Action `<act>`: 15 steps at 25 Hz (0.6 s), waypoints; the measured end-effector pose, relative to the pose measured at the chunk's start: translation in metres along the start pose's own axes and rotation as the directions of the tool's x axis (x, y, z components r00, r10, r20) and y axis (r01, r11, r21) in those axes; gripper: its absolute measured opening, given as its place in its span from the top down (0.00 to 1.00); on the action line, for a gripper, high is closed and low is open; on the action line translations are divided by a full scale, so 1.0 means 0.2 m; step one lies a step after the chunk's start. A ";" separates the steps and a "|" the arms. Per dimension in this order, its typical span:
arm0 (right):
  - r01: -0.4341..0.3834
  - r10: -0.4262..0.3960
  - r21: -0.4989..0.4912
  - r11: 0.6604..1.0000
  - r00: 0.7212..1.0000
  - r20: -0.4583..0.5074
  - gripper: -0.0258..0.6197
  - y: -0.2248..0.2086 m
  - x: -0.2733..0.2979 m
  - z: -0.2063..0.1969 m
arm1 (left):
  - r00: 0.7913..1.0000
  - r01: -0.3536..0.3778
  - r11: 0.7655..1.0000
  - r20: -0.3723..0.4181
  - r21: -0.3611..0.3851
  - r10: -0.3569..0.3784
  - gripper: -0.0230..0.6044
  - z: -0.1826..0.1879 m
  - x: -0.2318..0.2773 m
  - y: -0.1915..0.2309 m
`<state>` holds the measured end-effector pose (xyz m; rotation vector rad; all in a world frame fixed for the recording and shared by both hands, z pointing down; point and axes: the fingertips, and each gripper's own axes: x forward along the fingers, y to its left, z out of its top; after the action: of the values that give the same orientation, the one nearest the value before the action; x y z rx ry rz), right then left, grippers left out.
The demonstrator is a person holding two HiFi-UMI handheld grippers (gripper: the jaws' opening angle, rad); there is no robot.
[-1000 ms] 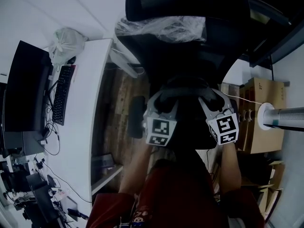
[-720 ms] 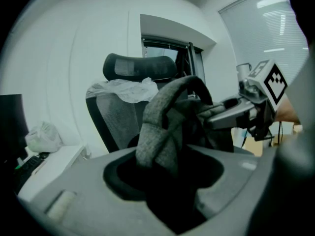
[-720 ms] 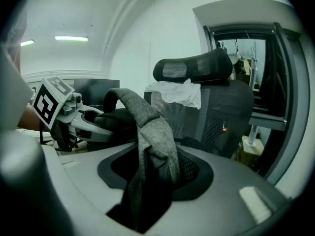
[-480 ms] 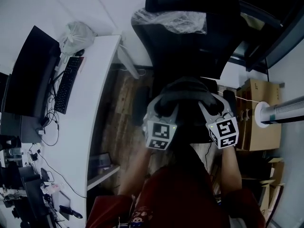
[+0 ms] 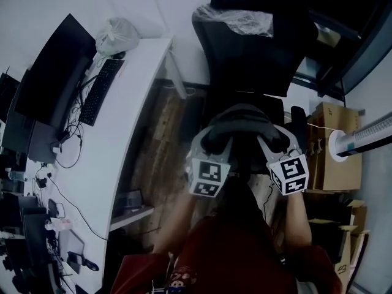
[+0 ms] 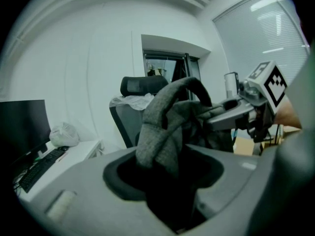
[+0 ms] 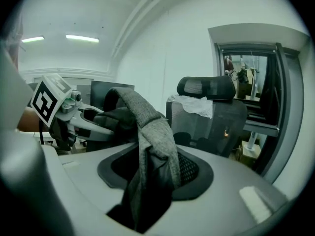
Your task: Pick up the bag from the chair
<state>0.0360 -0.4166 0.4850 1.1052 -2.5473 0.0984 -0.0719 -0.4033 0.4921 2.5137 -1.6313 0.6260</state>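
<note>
At the left edge of the head view the desk (image 5: 131, 103) with its keyboard (image 5: 101, 90) has swung round and now runs slantwise from lower left to upper middle, which suggests the person has been backing off and turning.

Left of centre, the left gripper (image 5: 211, 141) has its jaws drawn about halfway in and clamped on a fold of grey fabric. Its own view shows that fold rising straight out of the gap between the jaws.

The fabric belongs to the bag (image 5: 244, 122), a dark grey bundle at the middle of the frame, slung between the two tools and held up in front of the person.

Right of centre, the right gripper (image 5: 275, 141) is in the same state: jaws partly closed and pinching a grey strap of the bag, which stands up between them in its own view.

The chair (image 5: 251, 54) was close behind the bag a second ago. It has now slid to the upper right of the frame and looks smaller, and both gripper views show it standing well behind the raised bag. I judge that the bag has come off the seat and the pick-up is essentially done. What remains is keeping both grips firm.

The box (image 5: 334, 152) sits at the right edge.
</note>
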 end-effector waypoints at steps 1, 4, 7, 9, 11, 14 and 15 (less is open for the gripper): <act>-0.005 0.005 -0.004 1.000 1.000 0.002 0.68 0.05 -0.03 0.00 | 1.000 -0.006 1.000 0.002 0.001 0.006 0.62 -0.01 -0.06 -0.01; -0.024 0.024 -0.013 1.000 1.000 0.007 0.68 0.20 -0.12 0.00 | 1.000 -0.024 1.000 0.004 -0.004 0.024 0.62 -0.05 -0.24 -0.04; -0.042 0.042 -0.024 0.999 0.999 0.009 0.68 0.34 -0.21 -0.01 | 0.999 -0.043 0.999 0.005 -0.015 0.043 0.62 -0.10 -0.41 -0.08; -0.053 0.053 -0.030 0.998 0.999 0.011 0.68 0.43 -0.27 -0.01 | 0.999 -0.054 0.998 0.006 -0.020 0.054 0.62 -0.13 -0.52 -0.11; -0.065 0.066 -0.035 0.997 0.998 0.012 0.68 0.52 -0.33 -0.01 | 0.998 -0.064 0.998 0.002 -0.024 0.064 0.62 -0.15 -0.62 -0.13; -0.085 0.086 -0.044 0.995 0.996 0.015 0.68 0.62 -0.39 -0.01 | 0.996 -0.088 0.996 -0.003 -0.029 0.088 0.62 -0.18 -0.75 -0.14; -0.093 0.093 -0.046 0.995 0.996 0.016 0.68 0.65 -0.41 -0.01 | 0.995 -0.097 0.995 -0.004 -0.032 0.097 0.62 -0.19 -0.79 -0.15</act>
<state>-0.0063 -0.2693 0.4680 0.9748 -2.6035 0.0543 -0.1109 -0.2437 0.4716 2.4229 -1.7567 0.6068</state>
